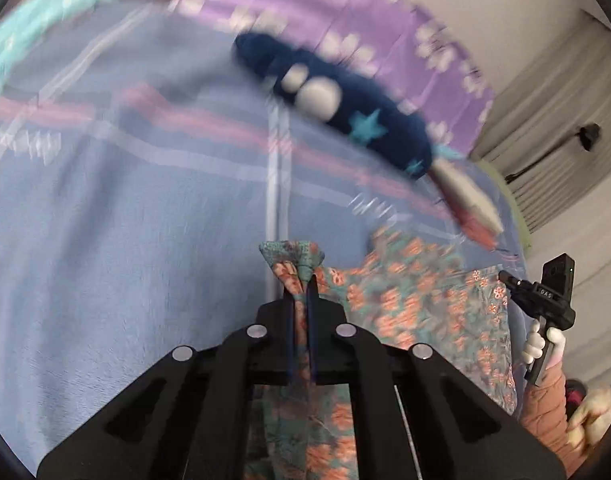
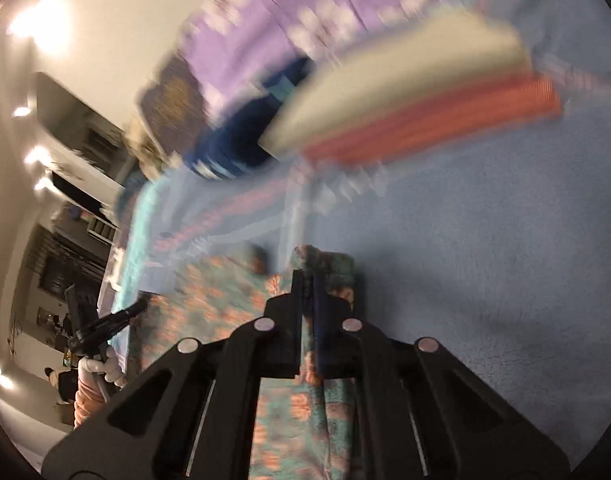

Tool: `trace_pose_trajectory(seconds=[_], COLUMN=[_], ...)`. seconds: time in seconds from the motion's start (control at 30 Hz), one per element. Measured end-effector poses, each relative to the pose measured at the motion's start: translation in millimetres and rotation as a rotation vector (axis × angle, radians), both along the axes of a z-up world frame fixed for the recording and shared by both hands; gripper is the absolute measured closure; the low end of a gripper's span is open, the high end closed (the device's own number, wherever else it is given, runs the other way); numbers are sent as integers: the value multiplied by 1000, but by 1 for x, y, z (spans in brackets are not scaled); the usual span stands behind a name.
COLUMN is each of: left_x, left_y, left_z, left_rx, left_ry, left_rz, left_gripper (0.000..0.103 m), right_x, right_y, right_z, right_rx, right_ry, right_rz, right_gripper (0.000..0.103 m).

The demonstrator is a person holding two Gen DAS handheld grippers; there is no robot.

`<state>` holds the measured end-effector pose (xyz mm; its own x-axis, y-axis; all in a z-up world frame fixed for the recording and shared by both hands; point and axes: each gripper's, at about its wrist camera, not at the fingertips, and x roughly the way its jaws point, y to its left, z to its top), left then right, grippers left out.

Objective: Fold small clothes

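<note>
Two tongs each pinch a corner of the same small flowery cloth (image 1: pixel 421 300). The left tongs (image 1: pixel 304 286) are pressed together on a bunched bit of its edge, and the right tongs (image 2: pixel 308 284) are pressed together on another bunched bit. The cloth hangs between them and lies partly on the blue blanket (image 1: pixel 125 240) that covers the bed. From the left camera, the right tongs show far off to the side, held by a white-gloved hand (image 1: pixel 543 344).

To do this step well, I think both hands should move at the same speed. That keeps the held edge straight and tight. Bring that edge over the rest of the cloth until it lines up with the other edge, then set it down flat. Let go only when the cloth rests on the blanket, or the corners may flop back. Do not pull too hard, or the cloth could slip out of the pinch.

Near the far side of the blanket lie a dark blue cloth with light blue stars (image 1: pixel 337 108) and a white and red striped cloth (image 2: pixel 409 96). Behind them is a purple sheet (image 1: pixel 345 8).

Some tiny white marks sit on the side of the right tongs, but they are too small to read. No other writing or brand shows.
</note>
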<state>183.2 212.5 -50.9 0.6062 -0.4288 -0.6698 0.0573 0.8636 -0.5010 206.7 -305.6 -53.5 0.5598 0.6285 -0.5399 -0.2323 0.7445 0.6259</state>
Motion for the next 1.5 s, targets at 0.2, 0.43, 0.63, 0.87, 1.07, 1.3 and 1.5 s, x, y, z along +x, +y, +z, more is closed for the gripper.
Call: trace_pose_trajectory(seconds=[0.2, 0.43, 0.63, 0.87, 1.07, 1.3, 1.5], left_x=[-7, 42, 5, -57, -100, -136, -138], left_y=[-3, -2, 1, -90, -229, -331, -372], left_z=[55, -15, -5, 47, 45, 17, 14], left_rx=[55, 199, 224, 241, 203, 269, 352], left_ry=[-170, 53, 7, -136, -146, -103, -80], left_rz=[14, 46, 44, -167, -503, -720, -770], left_gripper=[98, 83, 68, 55, 55, 55, 55], right_x=[-1, 59, 9, -60, -90, -144, -161], right_y=[7, 20, -12, -48, -52, -56, -64], right_z=[51, -22, -28, -38, -45, -48, -53], right_rx=[2, -167, -130, -168, -108, -29, 106], right_ry=[-158, 80, 54, 79, 74, 42, 7], right_rz=[-11, -89, -75, -58, -7, 122, 214], right_gripper=[99, 93, 83, 83, 83, 81, 79])
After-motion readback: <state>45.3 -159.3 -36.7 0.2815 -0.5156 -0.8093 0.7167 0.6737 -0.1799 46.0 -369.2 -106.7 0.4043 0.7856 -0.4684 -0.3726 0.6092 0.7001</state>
